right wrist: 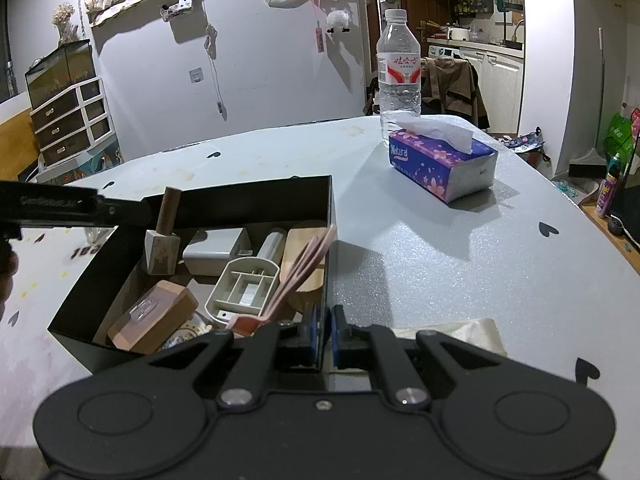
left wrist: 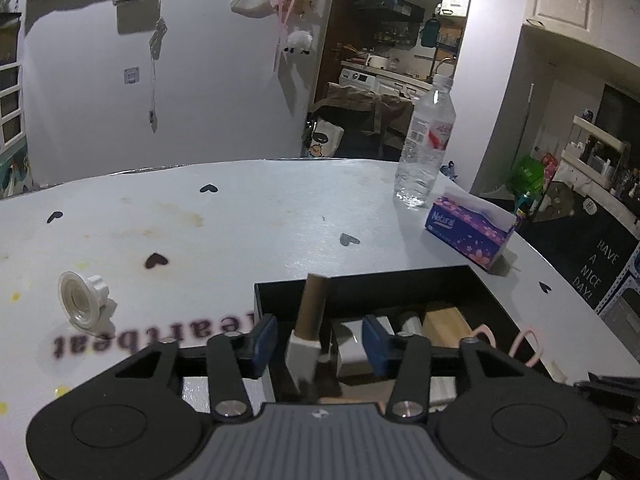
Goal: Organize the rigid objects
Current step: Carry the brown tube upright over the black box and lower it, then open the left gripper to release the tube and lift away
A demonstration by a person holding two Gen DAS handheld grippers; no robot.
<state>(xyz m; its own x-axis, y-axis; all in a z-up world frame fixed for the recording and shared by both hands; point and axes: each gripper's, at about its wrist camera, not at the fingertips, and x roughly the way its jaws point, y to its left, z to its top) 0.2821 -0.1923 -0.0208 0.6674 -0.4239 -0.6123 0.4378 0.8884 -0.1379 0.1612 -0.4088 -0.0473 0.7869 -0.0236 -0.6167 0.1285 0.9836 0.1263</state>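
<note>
An open black box [right wrist: 248, 200] on the white table holds several items: a wooden block [right wrist: 152, 316], a beige divided tray [right wrist: 244, 288], a white adapter [right wrist: 216, 250] and pink handles [right wrist: 296, 276]. A brown-handled stamp with a grey base [left wrist: 310, 320] leans upright in the box's far left corner [right wrist: 162, 240]. My left gripper [left wrist: 320, 340] hangs over that corner, open, with the stamp between its blue pads [left wrist: 264, 340] but not pressed. My right gripper [right wrist: 324, 336] is shut on the box's right wall at the near corner.
A white plastic suction cup [left wrist: 82, 300] lies on the table left of the box. A water bottle [right wrist: 399, 76] and a purple tissue box [right wrist: 440, 164] stand at the far right. A crumpled tissue [right wrist: 472, 332] lies by my right gripper. The table's edge curves off right.
</note>
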